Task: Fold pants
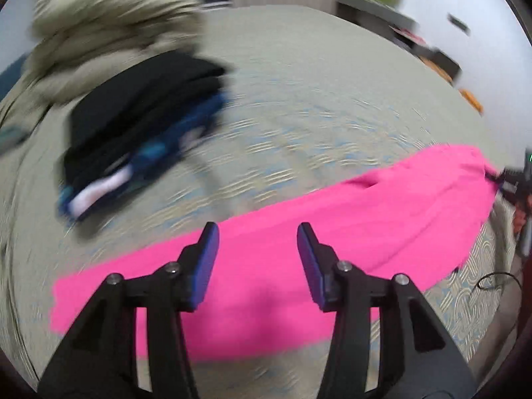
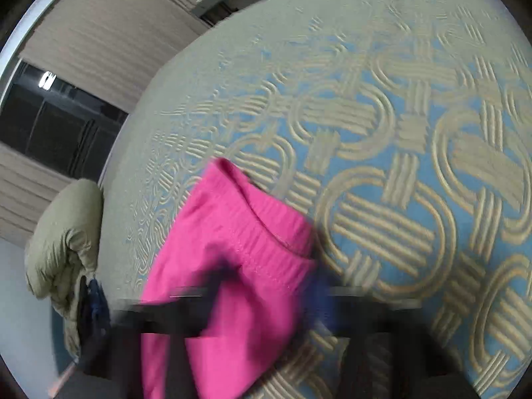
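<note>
The left tool point(image 1: 257, 232) hangs open over pink pants point(image 1: 299, 242) stretched across the patterned bed point(image 1: 316, 106), the blurred right tool point(image 2: 266, 296) seemingly gripping their waistband point(image 2: 262, 232), folded clothes point(image 1: 139, 123) stacked beyond.

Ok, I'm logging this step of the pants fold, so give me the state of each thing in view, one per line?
pink pants: stretched in a long strip across the bedspread, not yet folded short.
left gripper: open, above the pants, holding nothing.
right gripper: blurred at the waistband end; grip unclear.
stack of dark clothes: folded, piled.
bedspread: spread flat.
</note>
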A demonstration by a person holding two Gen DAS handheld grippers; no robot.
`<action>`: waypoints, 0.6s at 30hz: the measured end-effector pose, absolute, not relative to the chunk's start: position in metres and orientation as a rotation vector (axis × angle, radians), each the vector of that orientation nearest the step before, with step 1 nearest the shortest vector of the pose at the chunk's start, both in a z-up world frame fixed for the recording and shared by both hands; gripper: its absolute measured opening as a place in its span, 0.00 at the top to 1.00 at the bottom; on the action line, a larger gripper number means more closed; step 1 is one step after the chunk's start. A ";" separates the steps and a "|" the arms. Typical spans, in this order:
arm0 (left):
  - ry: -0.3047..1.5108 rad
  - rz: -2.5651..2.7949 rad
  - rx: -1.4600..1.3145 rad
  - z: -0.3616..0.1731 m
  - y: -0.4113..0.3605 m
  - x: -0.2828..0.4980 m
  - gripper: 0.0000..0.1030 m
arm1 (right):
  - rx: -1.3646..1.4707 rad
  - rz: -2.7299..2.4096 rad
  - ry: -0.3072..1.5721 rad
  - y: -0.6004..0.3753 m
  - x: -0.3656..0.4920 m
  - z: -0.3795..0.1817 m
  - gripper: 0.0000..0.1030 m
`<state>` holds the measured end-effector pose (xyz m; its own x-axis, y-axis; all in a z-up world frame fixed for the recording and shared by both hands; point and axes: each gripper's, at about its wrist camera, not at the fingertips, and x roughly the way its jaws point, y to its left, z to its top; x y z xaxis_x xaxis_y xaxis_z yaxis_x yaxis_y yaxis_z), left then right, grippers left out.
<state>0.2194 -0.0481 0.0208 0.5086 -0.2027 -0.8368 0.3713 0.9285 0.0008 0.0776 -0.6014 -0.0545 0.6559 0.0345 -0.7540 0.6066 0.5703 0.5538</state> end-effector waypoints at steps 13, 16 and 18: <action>1.062 -0.531 0.382 -0.038 -0.156 0.232 0.51 | 0.473 -0.513 0.962 -0.610 0.084 -0.033 0.35; 1.063 -0.579 0.402 -0.042 -0.169 0.236 0.51 | 0.459 -0.500 0.873 -0.622 0.090 -0.009 0.33; 1.064 -0.613 0.428 -0.046 -0.179 0.239 0.51 | 0.455 -0.420 0.878 -0.631 0.094 -0.006 0.33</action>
